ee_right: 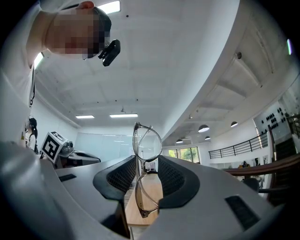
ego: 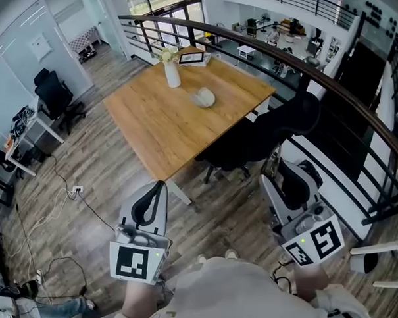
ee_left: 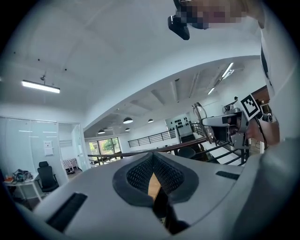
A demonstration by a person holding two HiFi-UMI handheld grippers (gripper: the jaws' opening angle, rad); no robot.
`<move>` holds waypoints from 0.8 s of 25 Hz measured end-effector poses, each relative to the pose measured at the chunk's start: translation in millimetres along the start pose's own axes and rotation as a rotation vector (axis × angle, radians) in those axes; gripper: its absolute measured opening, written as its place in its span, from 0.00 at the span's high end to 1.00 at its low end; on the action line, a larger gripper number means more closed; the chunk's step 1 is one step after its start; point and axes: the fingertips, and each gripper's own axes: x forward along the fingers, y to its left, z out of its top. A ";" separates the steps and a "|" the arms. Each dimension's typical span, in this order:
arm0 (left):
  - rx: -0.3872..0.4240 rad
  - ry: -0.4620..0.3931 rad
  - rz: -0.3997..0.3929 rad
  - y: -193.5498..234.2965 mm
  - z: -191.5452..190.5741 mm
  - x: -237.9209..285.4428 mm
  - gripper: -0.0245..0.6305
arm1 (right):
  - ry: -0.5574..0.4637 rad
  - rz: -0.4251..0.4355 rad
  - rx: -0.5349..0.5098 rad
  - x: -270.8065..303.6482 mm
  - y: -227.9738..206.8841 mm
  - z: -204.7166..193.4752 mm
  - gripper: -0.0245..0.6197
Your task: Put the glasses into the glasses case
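A light grey glasses case (ego: pixel 203 97) lies on the far half of the wooden table (ego: pixel 158 130). Clear-framed glasses (ee_right: pixel 147 190) stand on edge between the black pads of my right gripper (ee_right: pixel 146 171), which is shut on them. In the head view the right gripper (ego: pixel 293 178) hangs low at the right, well short of the table, and the glasses cannot be made out there. At the lower left my left gripper (ego: pixel 158 190) is also off the table. Its jaws (ee_left: pixel 153 177) are shut with nothing between them.
A white vase (ego: pixel 172 72) with flowers and a tablet-like slab (ego: pixel 192 57) sit at the table's far edge. A black chair (ego: pixel 264 136) stands at the table's right side, in front of my right gripper. A curved railing (ego: pixel 355 109) runs along the right. Cables lie on the floor at the left.
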 end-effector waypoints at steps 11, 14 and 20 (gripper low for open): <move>-0.020 -0.065 0.041 -21.3 4.9 17.1 0.94 | 0.040 0.023 0.012 -18.5 -32.6 -17.8 0.70; -0.009 -0.067 0.037 -25.0 9.6 20.9 0.94 | 0.042 0.032 0.020 -17.2 -36.5 -20.2 0.70; 0.011 -0.062 0.029 -24.3 1.8 32.3 0.94 | 0.036 0.034 0.041 -9.3 -43.7 -31.8 0.70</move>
